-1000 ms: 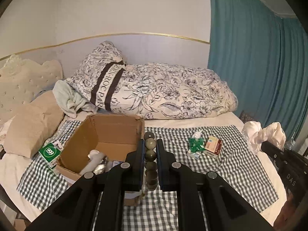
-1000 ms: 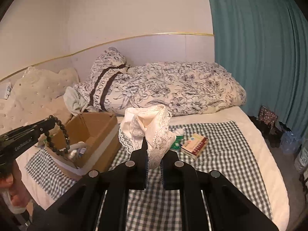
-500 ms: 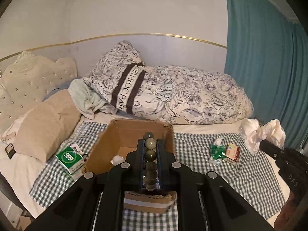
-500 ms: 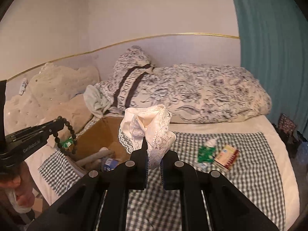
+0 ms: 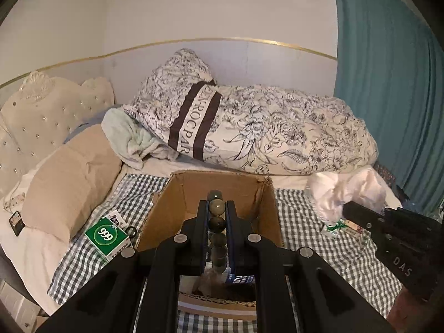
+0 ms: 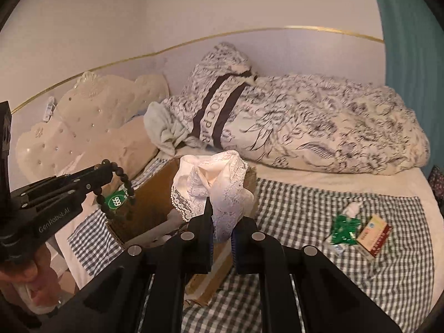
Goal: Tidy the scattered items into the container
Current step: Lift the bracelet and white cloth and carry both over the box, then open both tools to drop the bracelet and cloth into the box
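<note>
An open cardboard box [image 5: 191, 191] stands on a checked cloth on the bed; it also shows in the right wrist view [image 6: 151, 202]. My left gripper [image 5: 217, 211] is shut on a string of dark beads [image 5: 217, 223] and hangs over the box opening. In the right wrist view the same gripper [image 6: 106, 172] and beads [image 6: 125, 180] are at the left, above the box's left side. My right gripper [image 6: 220, 216] is shut on a white lace cloth [image 6: 213, 183], held up just right of the box. That cloth [image 5: 347, 191] shows at the right in the left wrist view.
A green box marked 999 [image 5: 108, 236] lies left of the cardboard box. A green packet [image 6: 344, 229] and a red-and-white box [image 6: 373, 236] lie on the checked cloth [image 6: 319, 194] to the right. A floral duvet [image 5: 277, 133] and pillows fill the back. A teal curtain [image 5: 388, 83] hangs right.
My left gripper with the beads has moved from the box's right side to above its opening. My right gripper with the lace cloth has moved left, closer to the box.
</note>
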Tool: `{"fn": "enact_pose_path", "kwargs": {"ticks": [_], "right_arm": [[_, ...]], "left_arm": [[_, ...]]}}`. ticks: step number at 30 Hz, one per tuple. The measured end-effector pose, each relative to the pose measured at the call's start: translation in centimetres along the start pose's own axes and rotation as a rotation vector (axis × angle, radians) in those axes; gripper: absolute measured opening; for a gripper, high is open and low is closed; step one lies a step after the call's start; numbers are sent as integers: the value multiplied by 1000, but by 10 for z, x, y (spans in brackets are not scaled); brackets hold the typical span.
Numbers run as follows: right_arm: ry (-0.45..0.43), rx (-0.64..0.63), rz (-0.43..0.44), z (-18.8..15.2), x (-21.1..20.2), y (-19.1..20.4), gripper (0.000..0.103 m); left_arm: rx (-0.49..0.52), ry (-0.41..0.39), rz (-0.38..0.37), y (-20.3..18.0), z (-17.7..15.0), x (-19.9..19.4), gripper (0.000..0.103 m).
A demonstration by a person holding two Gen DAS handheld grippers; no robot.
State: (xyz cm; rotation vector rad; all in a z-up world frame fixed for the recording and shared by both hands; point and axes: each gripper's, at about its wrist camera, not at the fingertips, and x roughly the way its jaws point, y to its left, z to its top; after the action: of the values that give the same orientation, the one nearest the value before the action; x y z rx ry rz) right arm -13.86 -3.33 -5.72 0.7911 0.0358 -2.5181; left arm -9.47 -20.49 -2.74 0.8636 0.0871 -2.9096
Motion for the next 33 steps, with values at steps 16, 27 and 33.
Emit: {"fn": "enact_pose_path", "kwargs": {"ticks": [16, 27, 33], "right_arm": [[223, -105, 16, -14, 113, 25, 9], [352, -174, 34, -23, 160, 33, 10], [361, -191, 36, -29, 163, 37, 11]], "left_arm": [[-27, 178, 6, 18, -20, 92, 11], [-68, 292, 21, 29, -39, 130, 11], [-74, 312, 33, 32, -43, 132, 11]]}}
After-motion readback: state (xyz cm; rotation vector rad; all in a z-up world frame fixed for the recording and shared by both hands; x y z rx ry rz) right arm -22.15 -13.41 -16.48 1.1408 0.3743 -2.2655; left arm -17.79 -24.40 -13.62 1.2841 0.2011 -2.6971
